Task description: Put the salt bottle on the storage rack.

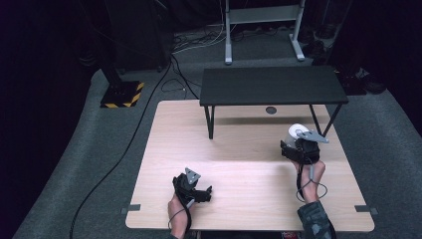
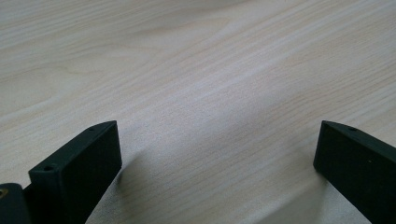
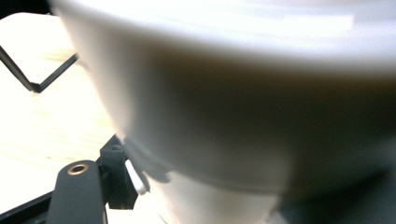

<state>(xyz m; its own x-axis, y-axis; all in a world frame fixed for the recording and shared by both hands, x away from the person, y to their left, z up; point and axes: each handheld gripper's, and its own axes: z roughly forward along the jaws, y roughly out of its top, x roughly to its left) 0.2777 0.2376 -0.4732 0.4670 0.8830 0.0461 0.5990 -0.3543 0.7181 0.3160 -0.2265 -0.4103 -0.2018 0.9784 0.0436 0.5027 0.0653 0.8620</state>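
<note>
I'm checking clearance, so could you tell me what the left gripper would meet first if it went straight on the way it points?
The bare wooden tabletop: the left gripper aims down at it, jaws open.

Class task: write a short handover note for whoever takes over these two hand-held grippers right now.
Right hand-held gripper: shut on the white cup, at the right of the wooden table, in front of the black shelf.
Left hand-held gripper: open, holding nothing, low over the table near the front edge.
Done: cup gripped.
Left: probably carry the cup to its spot, perhaps the shelf, then let go.
</note>
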